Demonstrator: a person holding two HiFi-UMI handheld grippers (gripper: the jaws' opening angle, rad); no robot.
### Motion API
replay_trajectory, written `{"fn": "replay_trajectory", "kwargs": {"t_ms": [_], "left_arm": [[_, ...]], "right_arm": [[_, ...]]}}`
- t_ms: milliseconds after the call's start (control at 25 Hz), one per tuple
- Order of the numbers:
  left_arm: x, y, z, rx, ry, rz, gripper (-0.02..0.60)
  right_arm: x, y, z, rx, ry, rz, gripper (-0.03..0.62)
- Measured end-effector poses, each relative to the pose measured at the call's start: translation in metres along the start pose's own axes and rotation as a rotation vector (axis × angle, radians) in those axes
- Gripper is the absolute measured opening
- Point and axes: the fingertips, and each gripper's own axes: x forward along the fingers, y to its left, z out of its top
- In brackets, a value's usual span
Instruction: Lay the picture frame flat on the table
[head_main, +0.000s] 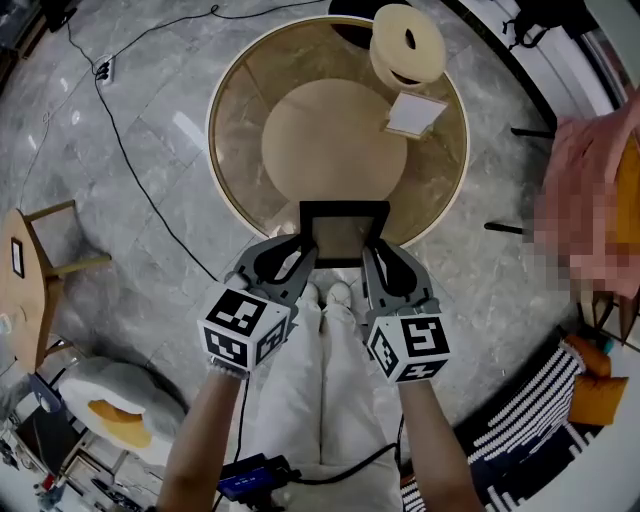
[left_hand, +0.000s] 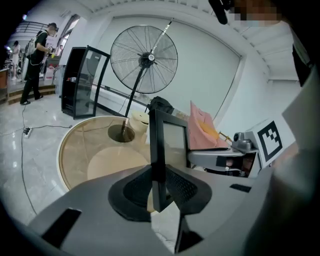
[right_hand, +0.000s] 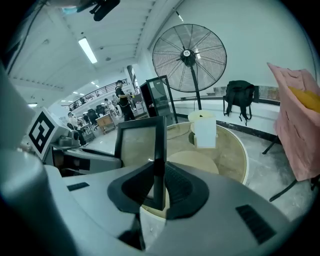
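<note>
at the table (head_main: 232, 140) edge; picture frame (head_main: 345, 236) apparently airborne; left gripper (head_main: 308, 254) and right gripper (head_main: 372, 256) clenched on its sides

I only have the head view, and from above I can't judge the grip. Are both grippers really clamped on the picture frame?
Observer: The left gripper is. Its own view shows both pads pressed on the two faces of the picture frame at one side edge.
Operator: And the other one?
Observer: The right gripper holds the opposite edge the same way, with a pad flat against each face.
Operator: Is the frame lying flat?
Observer: No. Both gripper views show it standing upright between the jaws, near the rim of the round table. I can't tell whether it touches the table.
</note>
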Motion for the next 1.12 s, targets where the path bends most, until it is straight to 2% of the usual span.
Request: {"fn": "replay_trajectory", "kwargs": {"t_ms": [720, 1040, 1120], "left_arm": [[0.095, 0.059, -0.041, -0.059, 0.103, 0.024, 0.095], [0.118, 0.085, -0.046, -0.223, 0.109, 0.043, 0.1], [0.121, 0.091, -0.047, -0.241, 0.112, 0.065, 0.109]], "right_arm": [[0.094, -0.055, -0.05, 0.072, 0.089, -0.027, 0.083], [0.125, -0.065, -0.048, 0.095, 0.115, -0.029, 0.081], [0.132, -0.067, -0.05, 0.11, 0.122, -0.03, 0.08]]}}
